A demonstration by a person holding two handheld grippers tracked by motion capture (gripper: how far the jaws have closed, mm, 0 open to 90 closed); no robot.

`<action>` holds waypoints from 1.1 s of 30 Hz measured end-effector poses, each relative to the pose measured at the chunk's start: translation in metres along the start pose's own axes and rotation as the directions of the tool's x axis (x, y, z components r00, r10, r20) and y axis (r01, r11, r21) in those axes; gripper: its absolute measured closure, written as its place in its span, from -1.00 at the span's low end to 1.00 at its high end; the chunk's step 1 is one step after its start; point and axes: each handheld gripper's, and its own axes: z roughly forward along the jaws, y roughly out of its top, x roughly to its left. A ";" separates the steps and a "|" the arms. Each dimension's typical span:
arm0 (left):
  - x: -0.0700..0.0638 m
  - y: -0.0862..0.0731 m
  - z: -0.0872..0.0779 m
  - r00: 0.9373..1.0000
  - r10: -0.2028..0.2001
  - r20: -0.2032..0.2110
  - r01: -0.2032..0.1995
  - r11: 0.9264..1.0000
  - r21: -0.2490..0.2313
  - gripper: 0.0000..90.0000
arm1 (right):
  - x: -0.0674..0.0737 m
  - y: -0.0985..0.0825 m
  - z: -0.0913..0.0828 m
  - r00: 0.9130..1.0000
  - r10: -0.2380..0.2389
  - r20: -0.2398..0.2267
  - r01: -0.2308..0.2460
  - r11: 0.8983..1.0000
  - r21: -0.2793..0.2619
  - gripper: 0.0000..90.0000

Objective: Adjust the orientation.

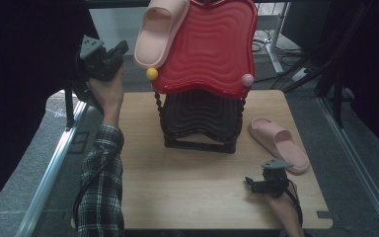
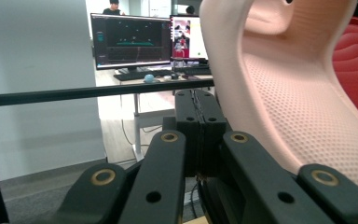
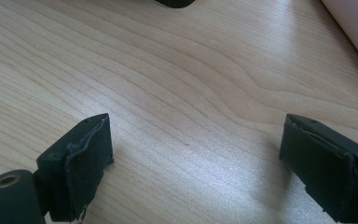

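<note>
Left gripper [image 1: 118, 52] pressed together, empty, beside slipper [image 1: 159, 32] overhanging red tray's [image 1: 212, 44] left rim on rack [image 1: 200, 121]. Right gripper [image 1: 250, 183] spread, resting near table's [image 1: 187, 187] right front corner by second slipper [image 1: 279, 144]. Risk: nudging overhung slipper, tipping off tray.

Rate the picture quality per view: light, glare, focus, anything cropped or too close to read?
High view: dim, dark surroundings, soft detail; the red tray is cut off at the top edge. Left gripper view: sharp on the shut left gripper, bright monitors behind, the pink slipper looms close. Right gripper view: pale sheen on the wooden table, right gripper pads slightly soft.
</note>
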 end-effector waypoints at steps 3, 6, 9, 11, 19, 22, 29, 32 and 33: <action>-0.006 0.000 0.005 1.000 0.010 0.011 -0.010 1.000 0.007 0.99 | 0.000 0.000 0.000 1.000 -0.001 0.000 0.001 1.000 0.000 -0.79; -0.012 0.000 0.008 1.000 0.008 0.005 -0.008 1.000 0.007 0.99 | 0.000 0.000 0.000 1.000 0.001 0.000 -0.001 1.000 0.000 -0.79; -0.014 0.001 0.011 1.000 -0.004 0.004 0.004 1.000 0.008 0.99 | 0.000 0.000 0.000 1.000 0.000 0.000 0.000 1.000 0.000 -0.79; -0.016 0.002 0.014 1.000 -0.023 0.005 0.023 1.000 0.006 0.99 | 0.000 0.000 0.000 1.000 0.001 0.000 -0.001 1.000 0.000 -0.79; -0.026 0.007 0.025 0.999 -0.029 0.025 0.029 0.999 0.020 0.99 | 0.000 0.000 0.000 1.000 0.000 0.000 0.000 1.000 0.000 -0.79; -0.029 0.007 0.028 0.999 -0.033 0.022 0.032 0.999 0.017 0.99 | 0.000 0.000 0.000 1.000 0.000 0.000 0.000 1.000 0.000 -0.79; -0.023 0.003 0.022 0.998 -0.035 0.055 0.034 0.999 0.013 0.98 | 0.000 0.000 0.000 1.000 0.000 0.000 0.000 1.000 0.000 -0.79; -0.023 -0.001 0.015 0.998 -0.006 0.062 0.006 1.000 0.015 0.97 | 0.000 0.000 0.000 1.000 0.000 0.000 0.000 1.000 0.000 -0.79; -0.023 -0.004 0.009 0.998 0.015 0.066 -0.016 1.000 0.017 0.97 | 0.000 0.000 0.000 1.000 0.000 0.000 0.000 1.000 0.000 -0.79</action>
